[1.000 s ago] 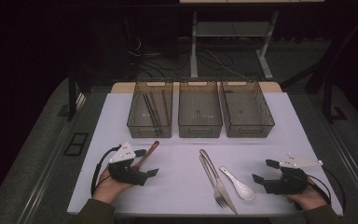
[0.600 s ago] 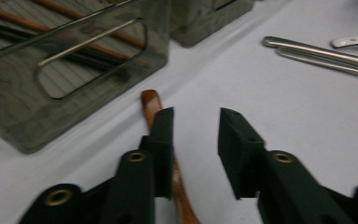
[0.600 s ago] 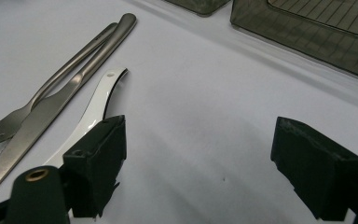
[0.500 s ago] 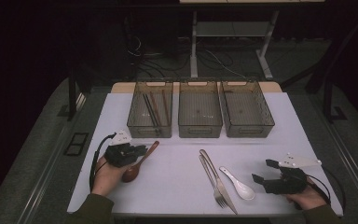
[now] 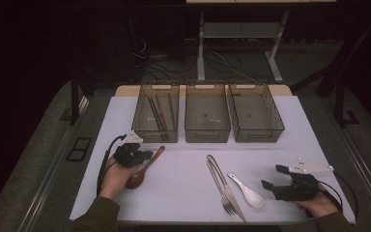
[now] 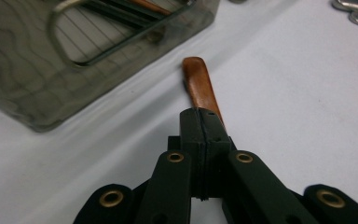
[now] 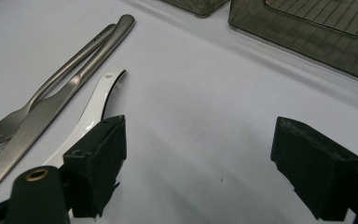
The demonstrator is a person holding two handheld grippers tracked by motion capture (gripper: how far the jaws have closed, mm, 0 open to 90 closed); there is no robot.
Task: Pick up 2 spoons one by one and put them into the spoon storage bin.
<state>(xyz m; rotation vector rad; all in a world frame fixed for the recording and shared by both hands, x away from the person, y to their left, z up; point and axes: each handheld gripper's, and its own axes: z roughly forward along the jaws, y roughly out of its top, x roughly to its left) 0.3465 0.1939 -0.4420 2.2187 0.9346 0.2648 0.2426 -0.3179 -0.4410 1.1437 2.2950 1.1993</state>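
We pinch the wooden spoon point(image 6: 200, 86) in our left gripper point(image 5: 142, 155); right gripper point(image 5: 272, 178) spread; fork point(image 5: 221, 186), knife point(image 5: 228, 189) and white spoon point(image 5: 245, 190) remain.

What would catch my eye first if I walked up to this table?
Probably the left gripper at the table's near left, its jaws shut on a wooden spoon. Behind it three clear bins stand in a row, while a fork, knife and white spoon lie at near centre.

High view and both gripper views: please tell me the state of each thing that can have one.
left gripper: shut on wooden spoon
wooden spoon: gripped at handle, on table
right gripper: open, holding nothing
left bin: holds chopsticks
fork: lying under knife
knife: across fork
white spoon: lying free
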